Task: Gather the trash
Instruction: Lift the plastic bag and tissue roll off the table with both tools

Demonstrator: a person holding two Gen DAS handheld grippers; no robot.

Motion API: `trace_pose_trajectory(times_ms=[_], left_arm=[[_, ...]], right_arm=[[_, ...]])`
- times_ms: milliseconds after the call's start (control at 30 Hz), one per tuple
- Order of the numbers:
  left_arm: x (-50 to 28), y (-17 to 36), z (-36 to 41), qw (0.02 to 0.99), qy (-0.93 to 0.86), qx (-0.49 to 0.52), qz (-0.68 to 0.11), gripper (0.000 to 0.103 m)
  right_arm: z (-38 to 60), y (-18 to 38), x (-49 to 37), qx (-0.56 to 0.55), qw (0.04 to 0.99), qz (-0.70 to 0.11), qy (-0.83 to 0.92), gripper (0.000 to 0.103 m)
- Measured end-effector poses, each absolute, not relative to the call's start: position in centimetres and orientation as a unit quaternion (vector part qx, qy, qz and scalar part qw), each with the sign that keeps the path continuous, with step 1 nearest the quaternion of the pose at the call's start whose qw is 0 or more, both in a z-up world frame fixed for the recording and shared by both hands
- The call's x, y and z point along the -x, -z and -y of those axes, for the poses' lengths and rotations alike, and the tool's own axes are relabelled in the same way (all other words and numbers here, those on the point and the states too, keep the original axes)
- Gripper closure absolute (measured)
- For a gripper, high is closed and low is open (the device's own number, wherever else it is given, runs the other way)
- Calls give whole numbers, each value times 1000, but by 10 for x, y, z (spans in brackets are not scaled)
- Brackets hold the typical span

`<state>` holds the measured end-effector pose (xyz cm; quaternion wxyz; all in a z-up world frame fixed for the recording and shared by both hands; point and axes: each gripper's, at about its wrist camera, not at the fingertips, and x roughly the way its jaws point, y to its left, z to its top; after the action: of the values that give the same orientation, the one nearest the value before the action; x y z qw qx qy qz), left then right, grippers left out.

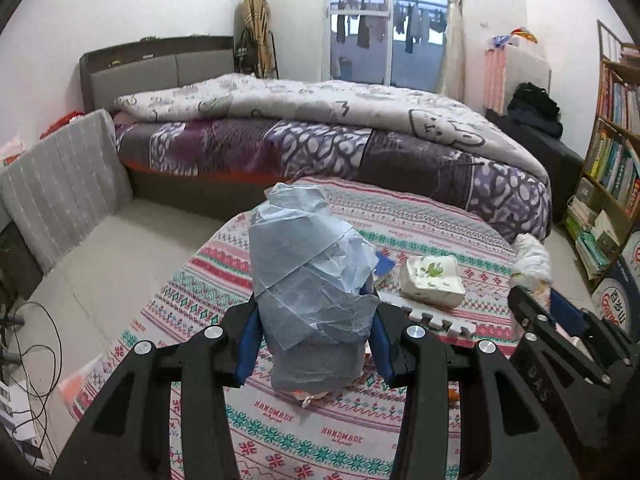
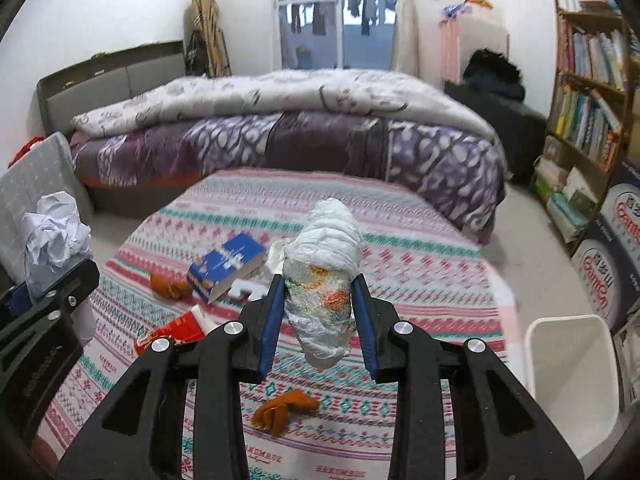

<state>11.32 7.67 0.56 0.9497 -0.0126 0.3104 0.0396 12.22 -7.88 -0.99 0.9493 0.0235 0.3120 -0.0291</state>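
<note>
Book (image 2: 226,266), orange peels (image 2: 285,411), red pack (image 2: 176,330) litter cloth (image 2: 420,280) btwn grippers & bin (image 2: 572,364).

We count two orange peels (image 2: 286,410), one blue book (image 2: 226,266), one tissue pack (image 1: 432,282), one white bin (image 2: 572,364), one red carton (image 2: 176,332).

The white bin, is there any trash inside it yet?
No, the white bin shows only bare walls inside in the right wrist view.
</note>
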Motion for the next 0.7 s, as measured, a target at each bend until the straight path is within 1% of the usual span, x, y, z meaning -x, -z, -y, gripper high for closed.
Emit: trace_pose_trajectory(times_ms=[267,700], left_arm=[[-110,-12,-57,954,-24,8,-298,58],[-109,-10,-15,956,13,-13,-294,58]], right_arm=[[97,-4,-105,-15,956,-288,47,71],[137,-8,-93,-26,954,-289,80,71]])
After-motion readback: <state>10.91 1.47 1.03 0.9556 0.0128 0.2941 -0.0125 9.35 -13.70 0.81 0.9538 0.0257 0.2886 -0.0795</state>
